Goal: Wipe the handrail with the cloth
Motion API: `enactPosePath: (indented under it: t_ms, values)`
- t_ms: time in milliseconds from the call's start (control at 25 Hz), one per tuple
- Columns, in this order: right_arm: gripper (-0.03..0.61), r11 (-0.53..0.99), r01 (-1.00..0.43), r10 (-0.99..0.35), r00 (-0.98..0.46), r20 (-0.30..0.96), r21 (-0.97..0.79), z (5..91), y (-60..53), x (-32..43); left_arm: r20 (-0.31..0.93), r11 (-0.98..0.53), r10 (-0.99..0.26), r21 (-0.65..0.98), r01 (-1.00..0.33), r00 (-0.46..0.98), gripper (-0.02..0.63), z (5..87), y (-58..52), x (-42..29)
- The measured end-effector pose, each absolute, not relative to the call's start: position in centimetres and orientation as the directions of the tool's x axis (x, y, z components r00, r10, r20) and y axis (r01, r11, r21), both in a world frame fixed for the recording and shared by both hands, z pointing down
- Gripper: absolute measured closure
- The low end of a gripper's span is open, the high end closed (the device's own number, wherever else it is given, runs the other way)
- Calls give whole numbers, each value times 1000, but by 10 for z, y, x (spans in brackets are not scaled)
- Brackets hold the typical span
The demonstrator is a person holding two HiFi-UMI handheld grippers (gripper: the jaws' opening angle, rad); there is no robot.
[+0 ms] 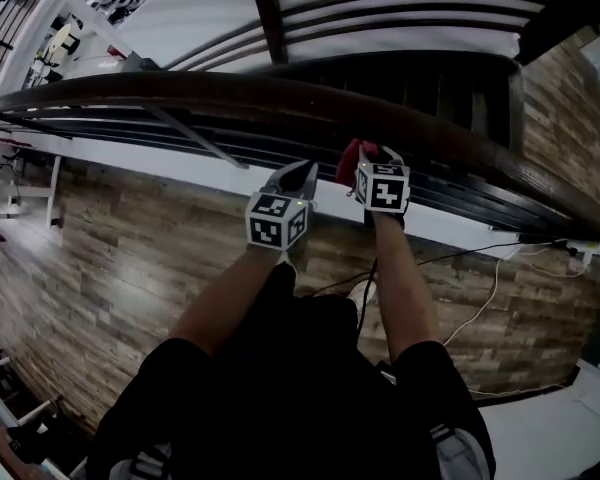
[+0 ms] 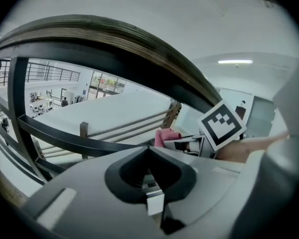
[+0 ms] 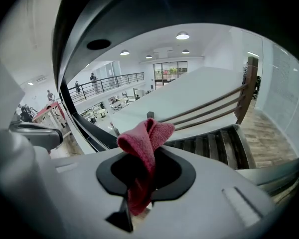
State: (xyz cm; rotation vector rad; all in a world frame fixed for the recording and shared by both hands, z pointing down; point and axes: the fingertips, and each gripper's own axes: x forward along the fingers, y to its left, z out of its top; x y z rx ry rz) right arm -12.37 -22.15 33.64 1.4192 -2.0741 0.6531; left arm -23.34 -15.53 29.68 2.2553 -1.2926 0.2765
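1. Read the right gripper (image 3: 139, 195) as clamped tight on a crumpled red terry cloth (image 3: 145, 146), with a folded loop of fabric standing up ahead of the jaw tips.
2. Read the left gripper (image 2: 149, 151) as fully closed with nothing between the jaws; locate it just to the left of the right gripper, tips roughly level.
3. Locate the dark curved wooden handrail (image 1: 280, 93) directly ahead of and above both sets of jaw tips, running across from far left to far right.
4. Locate the cloth at the rail's near edge, just ahead of the right jaws; treat contact as unconfirmed, with no fabric seen pressed flat on the wood.
5. Judge progress as early: cloth secured and presented to the rail, no wiped stretch distinguishable on the surface.
6. Count as remaining: pressing the cloth onto the rail top and drawing it along the length to either side of the jaws
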Motion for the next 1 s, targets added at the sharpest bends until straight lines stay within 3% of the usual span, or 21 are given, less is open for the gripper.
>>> enactPosePath:
  t_ms: [520, 1000]
  values:
    - [522, 266, -964, -705, -206, 679, -16, 336, -208, -38, 420, -470, -700, 336, -816, 577, 615, 294, -149, -162]
    - [523, 418, -907, -648, -336, 683, -50, 338, -203, -14, 420, -353, -778, 322, -878, 467, 615, 292, -134, -117]
